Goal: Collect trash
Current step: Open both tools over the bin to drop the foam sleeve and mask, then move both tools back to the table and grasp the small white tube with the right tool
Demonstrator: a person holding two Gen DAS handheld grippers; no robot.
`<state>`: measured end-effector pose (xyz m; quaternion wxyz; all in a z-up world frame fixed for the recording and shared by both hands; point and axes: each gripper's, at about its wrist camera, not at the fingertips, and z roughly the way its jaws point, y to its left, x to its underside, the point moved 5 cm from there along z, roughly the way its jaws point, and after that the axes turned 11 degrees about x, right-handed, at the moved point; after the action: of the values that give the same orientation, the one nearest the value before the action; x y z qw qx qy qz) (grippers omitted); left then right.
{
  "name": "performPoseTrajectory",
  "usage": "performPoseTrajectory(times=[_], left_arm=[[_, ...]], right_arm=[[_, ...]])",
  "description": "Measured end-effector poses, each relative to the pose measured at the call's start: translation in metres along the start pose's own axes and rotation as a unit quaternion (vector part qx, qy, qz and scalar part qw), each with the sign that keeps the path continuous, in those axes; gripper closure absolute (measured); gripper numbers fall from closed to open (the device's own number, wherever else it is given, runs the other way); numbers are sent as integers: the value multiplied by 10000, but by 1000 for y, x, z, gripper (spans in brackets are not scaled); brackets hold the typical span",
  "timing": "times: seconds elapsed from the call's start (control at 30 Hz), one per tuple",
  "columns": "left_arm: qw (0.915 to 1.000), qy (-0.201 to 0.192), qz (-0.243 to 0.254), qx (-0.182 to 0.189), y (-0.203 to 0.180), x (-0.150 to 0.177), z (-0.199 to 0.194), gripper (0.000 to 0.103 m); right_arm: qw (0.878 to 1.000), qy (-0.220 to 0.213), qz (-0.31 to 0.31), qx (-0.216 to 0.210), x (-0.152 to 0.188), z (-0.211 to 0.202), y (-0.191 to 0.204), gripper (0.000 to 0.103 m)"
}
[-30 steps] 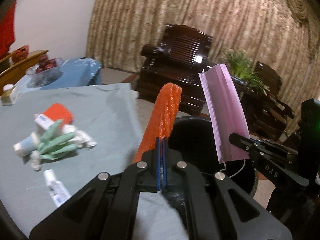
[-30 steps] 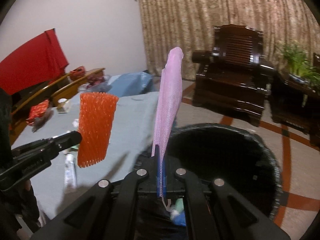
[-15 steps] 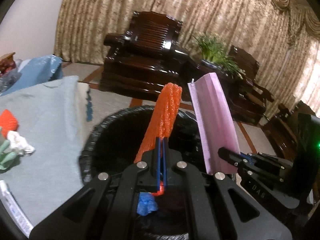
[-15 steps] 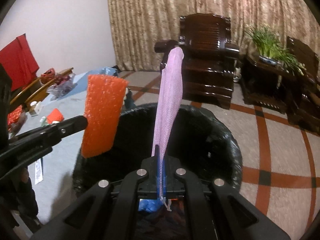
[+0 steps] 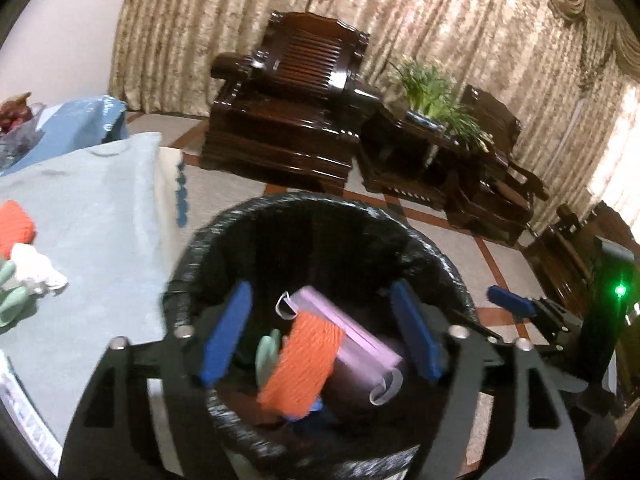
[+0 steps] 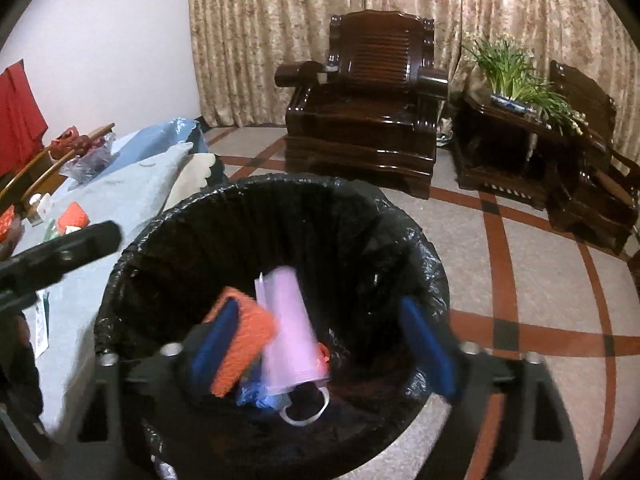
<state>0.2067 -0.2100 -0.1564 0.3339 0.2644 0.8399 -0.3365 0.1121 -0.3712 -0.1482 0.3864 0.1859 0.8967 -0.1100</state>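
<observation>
Two bits of trash are in the bin

The orange net (image 5: 300, 360) and pink mask (image 5: 352, 336) lie in the black bin (image 5: 320, 216), below both tongs. The left gripper (image 5: 320, 336) and right gripper (image 6: 320, 340) have just opened wide, holding nothing. More trash (image 5: 24, 276) waits on the table (image 5: 100, 200), nearer the left.

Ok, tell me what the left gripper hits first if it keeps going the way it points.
Probably the orange foam net lying in the black bin, straight ahead of the open left gripper; depth is hard to judge.
</observation>
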Motion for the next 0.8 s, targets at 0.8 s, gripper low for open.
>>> performPoseTrajectory(times=[0.8], left_arm=[[9533,-800,-739,-2818,171,51,-222,20]], right_arm=[[9664,-899,-851,-2254,-27,-53,226,9]])
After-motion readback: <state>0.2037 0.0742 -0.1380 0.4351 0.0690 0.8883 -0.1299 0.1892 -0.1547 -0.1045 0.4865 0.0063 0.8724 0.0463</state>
